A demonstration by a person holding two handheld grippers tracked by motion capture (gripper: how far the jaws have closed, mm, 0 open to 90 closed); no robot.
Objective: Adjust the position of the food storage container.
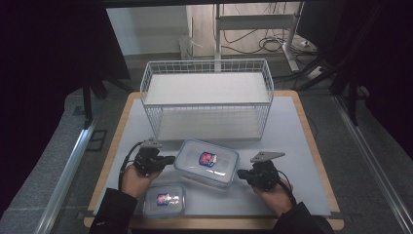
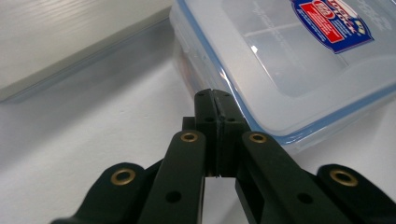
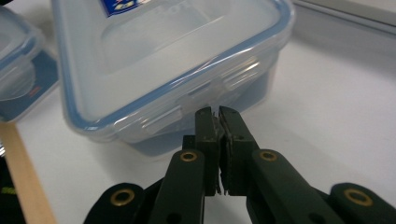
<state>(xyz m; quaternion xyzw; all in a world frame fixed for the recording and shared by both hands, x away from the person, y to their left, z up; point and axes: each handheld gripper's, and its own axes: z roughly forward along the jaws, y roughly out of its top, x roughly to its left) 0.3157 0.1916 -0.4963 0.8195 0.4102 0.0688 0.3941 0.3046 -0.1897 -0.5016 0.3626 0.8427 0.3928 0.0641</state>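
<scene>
flanking large container (image 1: pixel 207 163), both grippers

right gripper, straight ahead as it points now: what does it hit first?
Most likely the side wall of the large lidded container: the shut right gripper points at it just below the lid rim. The remaining gap is hard to judge.

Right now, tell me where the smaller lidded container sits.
In the high view the smaller container lies at the table's near edge, left of centre, just in front of the left gripper and the larger container.
</scene>
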